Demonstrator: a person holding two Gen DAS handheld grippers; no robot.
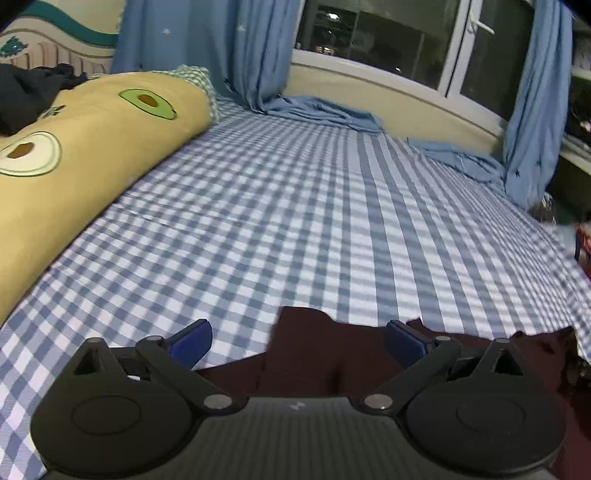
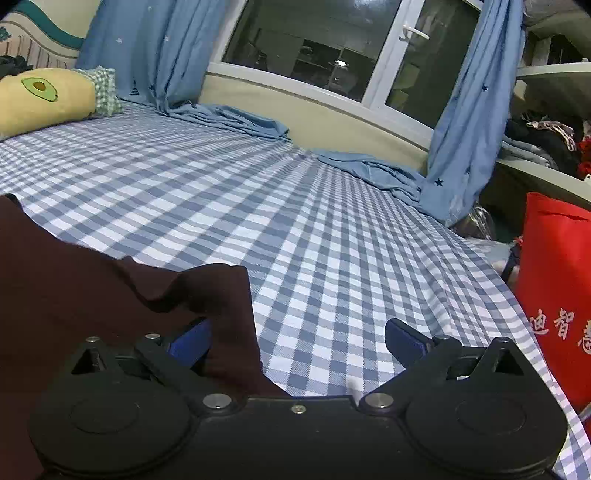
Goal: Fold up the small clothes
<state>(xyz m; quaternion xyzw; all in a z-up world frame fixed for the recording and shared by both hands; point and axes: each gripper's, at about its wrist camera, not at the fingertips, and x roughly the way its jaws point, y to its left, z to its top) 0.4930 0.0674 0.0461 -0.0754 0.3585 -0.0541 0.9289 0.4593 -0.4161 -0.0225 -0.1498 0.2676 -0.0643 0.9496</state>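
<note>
checked bed sheet (image 1: 295,206) under both tools. left tool (image 1: 298,341) and right tool (image 2: 298,341) wide open, holding nothing. maroon garment (image 2: 74,288) slack just below, corner over my right tool's left finger. between folds; next: re-grip edges.

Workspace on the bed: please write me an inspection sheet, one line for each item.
Surface: bed with blue checked sheet, mostly flat.
Job's things: dark maroon garment lying rumpled at the near edge, not yet neatly folded.
Clutter: yellow avocado pillow, dark clothes behind it, red bag beside the bed.
Grippers: left gripper open above the garment; right gripper open, a garment fold between its fingers, not pinched.
Cables: nothing seen.
Surroundings: blue curtains, dark window.
</note>
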